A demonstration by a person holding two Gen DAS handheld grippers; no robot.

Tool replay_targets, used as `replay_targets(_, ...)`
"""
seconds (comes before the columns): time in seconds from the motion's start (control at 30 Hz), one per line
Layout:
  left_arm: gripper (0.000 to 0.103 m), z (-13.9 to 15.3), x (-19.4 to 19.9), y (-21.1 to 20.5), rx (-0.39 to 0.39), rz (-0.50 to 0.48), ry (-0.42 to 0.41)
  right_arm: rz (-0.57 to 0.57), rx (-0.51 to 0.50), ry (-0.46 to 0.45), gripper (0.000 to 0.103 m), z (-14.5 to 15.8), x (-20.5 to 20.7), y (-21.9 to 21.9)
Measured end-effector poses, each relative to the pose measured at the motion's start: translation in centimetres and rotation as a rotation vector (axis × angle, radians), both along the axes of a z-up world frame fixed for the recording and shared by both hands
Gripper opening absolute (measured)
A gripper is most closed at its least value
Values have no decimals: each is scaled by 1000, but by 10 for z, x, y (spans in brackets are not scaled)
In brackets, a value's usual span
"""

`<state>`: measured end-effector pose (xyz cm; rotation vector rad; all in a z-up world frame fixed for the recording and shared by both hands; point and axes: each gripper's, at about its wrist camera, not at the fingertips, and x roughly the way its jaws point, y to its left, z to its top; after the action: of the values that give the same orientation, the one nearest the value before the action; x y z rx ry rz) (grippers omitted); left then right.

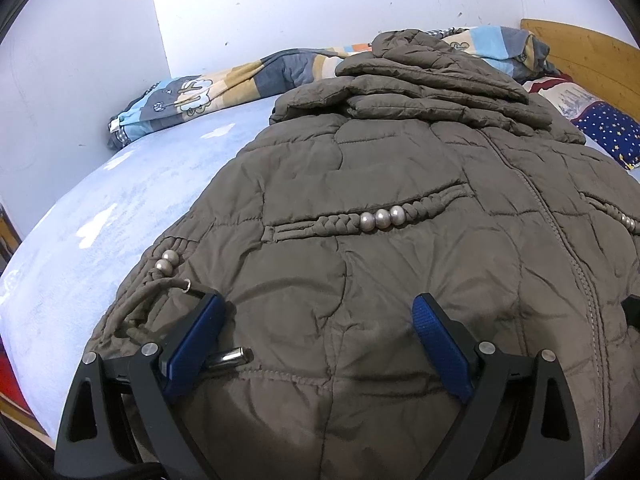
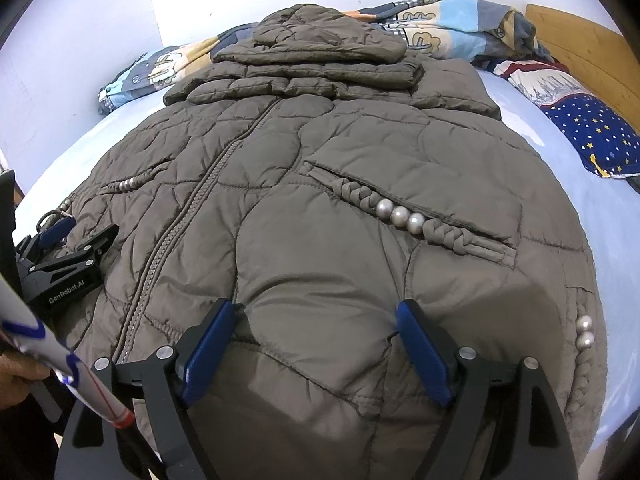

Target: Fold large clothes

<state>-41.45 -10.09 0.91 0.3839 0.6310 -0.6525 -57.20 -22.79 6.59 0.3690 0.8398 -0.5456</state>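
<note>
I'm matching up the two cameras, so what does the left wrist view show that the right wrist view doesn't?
Only the left wrist view shows a shiny metal toggle by the coat's hem cord. Only the right wrist view shows the left gripper from outside, a white sleeve, and two pearl beads at the coat's right edge. Both show the quilted olive-brown padded coat, its zipper, the light blue bedsheet and the star-patterned navy pillow.

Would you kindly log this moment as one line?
phase: pre-grasp | jacket: flat on bed, sleeves folded | left gripper: open at hem | right gripper: open at hem
</note>
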Motion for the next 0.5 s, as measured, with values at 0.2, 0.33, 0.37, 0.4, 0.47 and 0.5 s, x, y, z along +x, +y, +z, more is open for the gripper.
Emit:
replay_targets(0.2, 95, 2, -1, 4, 1, -6, 8, -6, 25, -1, 87, 6, -8, 3)
replay_targets(0.33, 95, 4, 0, 4, 8, -11, 18, -9, 44, -19, 87, 13, -17, 7)
replay_targets(0.37, 95, 5, 0, 4, 12, -14, 23, -19, 56, -40, 87, 17, -22, 6)
replay_targets(0.4, 95, 7, 0, 4, 25, -21, 25, -31, 68, -62, 87, 20, -28, 4)
replay_targets(0.47, 95, 11, 0, 2, 46, -37, 32, -71, 87, -124, 87, 30, -43, -4)
replay_targets(0.5, 95, 14, 1, 2, 56, -50, 45, -92, 90, -145, 87, 34, -49, -7)
